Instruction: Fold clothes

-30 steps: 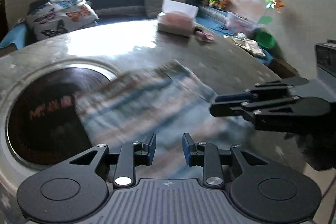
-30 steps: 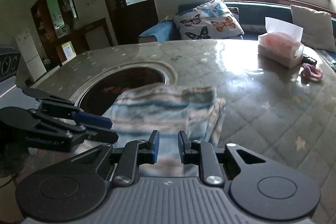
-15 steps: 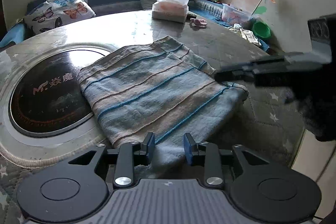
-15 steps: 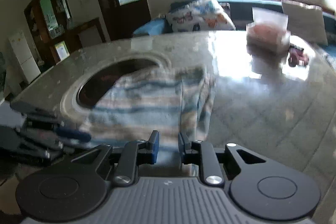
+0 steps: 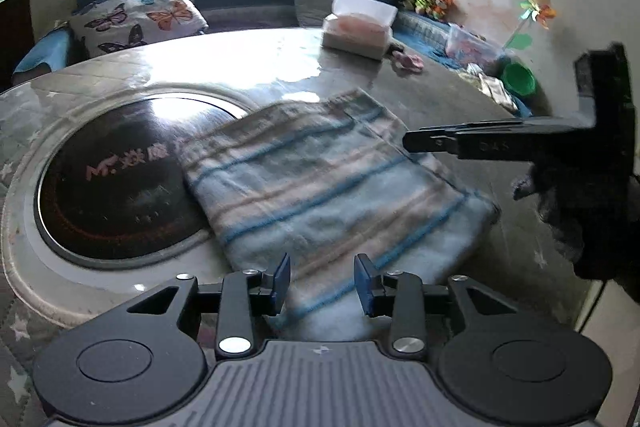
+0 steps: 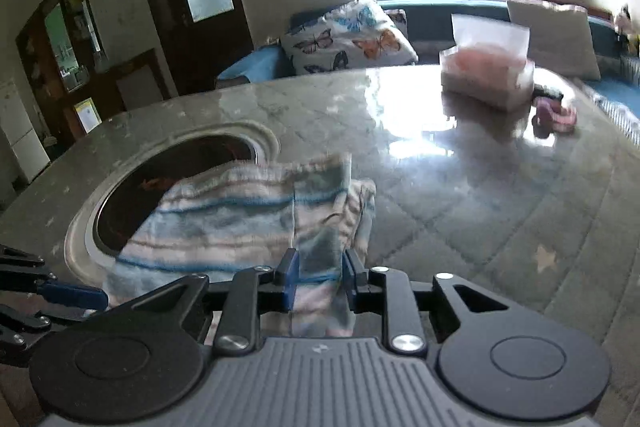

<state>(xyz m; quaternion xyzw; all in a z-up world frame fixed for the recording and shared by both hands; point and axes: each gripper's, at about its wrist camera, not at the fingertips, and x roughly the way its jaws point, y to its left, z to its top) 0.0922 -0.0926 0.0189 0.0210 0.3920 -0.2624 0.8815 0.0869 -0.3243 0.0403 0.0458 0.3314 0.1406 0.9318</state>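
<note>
A folded cloth [image 5: 320, 187] with blue and tan stripes lies flat on the round grey table [image 5: 248, 67], its left part over the dark round glass inset [image 5: 112, 195]. My left gripper [image 5: 322, 281] hovers at the cloth's near edge, open, nothing pinched. Side-on at the right, my right gripper [image 5: 412, 143] hangs just over the cloth's far right edge. In the right wrist view the cloth [image 6: 224, 219] shows a folded flap on its right, and my right gripper [image 6: 320, 277] is open with the near corner seen through the gap. The left gripper [image 6: 72, 297] sits at lower left.
A tissue box [image 5: 358, 31] and a small pink item [image 5: 408, 61] sit at the table's far side. A butterfly pillow [image 5: 136, 17] lies on the bench behind. A green bowl [image 5: 519, 78] and a pinwheel [image 5: 538, 13] stand at the right wall. The table edge runs close on the right.
Both grippers have shifted over the lying cloth; the left fingers stand a little wider apart than before. The right gripper has drawn closer to the cloth's right edge. The cloth has stayed in place.
</note>
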